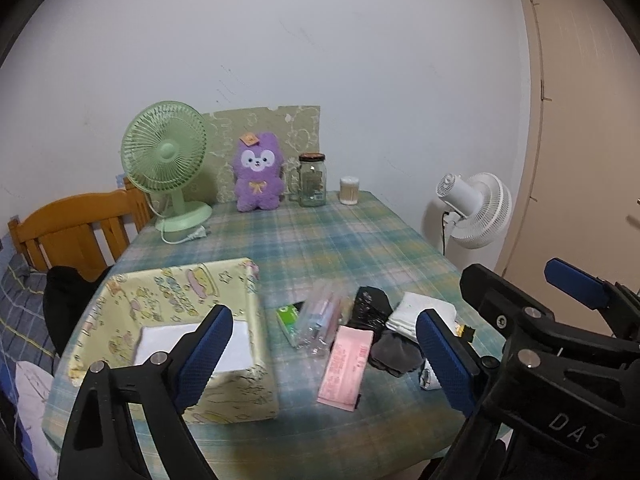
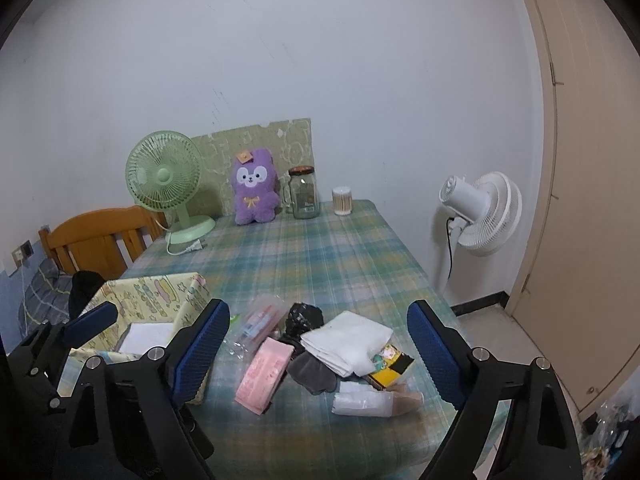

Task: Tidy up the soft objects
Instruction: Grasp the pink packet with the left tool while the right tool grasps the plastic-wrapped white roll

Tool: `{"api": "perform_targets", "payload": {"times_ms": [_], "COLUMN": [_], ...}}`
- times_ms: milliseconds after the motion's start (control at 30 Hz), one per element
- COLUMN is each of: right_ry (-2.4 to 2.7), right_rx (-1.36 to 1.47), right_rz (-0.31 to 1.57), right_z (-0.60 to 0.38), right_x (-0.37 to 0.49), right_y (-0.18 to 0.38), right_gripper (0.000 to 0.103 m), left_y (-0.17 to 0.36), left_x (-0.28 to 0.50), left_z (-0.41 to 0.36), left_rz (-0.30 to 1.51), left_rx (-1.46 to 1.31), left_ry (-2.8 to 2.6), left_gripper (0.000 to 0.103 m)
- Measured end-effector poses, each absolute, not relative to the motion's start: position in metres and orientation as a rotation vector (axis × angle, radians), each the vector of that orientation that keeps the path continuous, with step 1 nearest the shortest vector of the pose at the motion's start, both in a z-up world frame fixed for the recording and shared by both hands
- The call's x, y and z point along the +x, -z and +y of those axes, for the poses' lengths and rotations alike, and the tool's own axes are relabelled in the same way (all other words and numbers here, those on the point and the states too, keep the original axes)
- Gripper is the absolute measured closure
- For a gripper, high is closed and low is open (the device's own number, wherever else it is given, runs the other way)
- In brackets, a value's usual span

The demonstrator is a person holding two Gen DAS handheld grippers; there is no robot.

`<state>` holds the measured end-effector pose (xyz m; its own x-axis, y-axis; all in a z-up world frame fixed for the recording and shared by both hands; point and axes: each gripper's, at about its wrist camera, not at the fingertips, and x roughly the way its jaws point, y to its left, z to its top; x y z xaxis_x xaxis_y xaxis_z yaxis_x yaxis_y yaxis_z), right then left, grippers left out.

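A heap of small items lies at the near end of the plaid table (image 2: pixel 320 248): a folded white cloth (image 2: pixel 348 340), a grey sock (image 2: pixel 312 370), a crumpled black bag (image 2: pixel 304 318), a pink packet (image 2: pixel 264 374), a clear pouch of pens (image 2: pixel 260 324) and a white roll (image 2: pixel 364 402). A yellow cartoon-print box (image 1: pixel 180 320) stands open to their left with a white sheet inside. My left gripper (image 1: pixel 324 354) is open above the box and heap. My right gripper (image 2: pixel 316 354) is open above the heap, holding nothing.
At the table's far end stand a green desk fan (image 1: pixel 166 160), a purple plush toy (image 1: pixel 258 174), a glass jar (image 1: pixel 312 180) and a cotton-swab tub (image 1: pixel 349 190). A wooden chair (image 1: pixel 76 232) is at the left, a white floor fan (image 2: pixel 480 212) and door at the right.
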<state>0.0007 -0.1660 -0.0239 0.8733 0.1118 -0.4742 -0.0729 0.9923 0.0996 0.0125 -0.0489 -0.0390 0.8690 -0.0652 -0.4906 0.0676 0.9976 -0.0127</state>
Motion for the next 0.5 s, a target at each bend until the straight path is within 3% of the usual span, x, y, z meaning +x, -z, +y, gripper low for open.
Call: {"api": "perform_targets", "payload": {"times_ms": [500], "right_ry": [-0.062], "right_rx": [0.092], "right_rz": [0.589], "right_z": [-0.183], "right_x": [0.02], "right_y": [0.07], "right_gripper": [0.015], "left_y": [0.084], "left_x": [0.04], "left_z": [-0.081], "left_rz": [0.617], "left_rx": [0.043], "left_ry": [0.143], "left_gripper": [0.011]}}
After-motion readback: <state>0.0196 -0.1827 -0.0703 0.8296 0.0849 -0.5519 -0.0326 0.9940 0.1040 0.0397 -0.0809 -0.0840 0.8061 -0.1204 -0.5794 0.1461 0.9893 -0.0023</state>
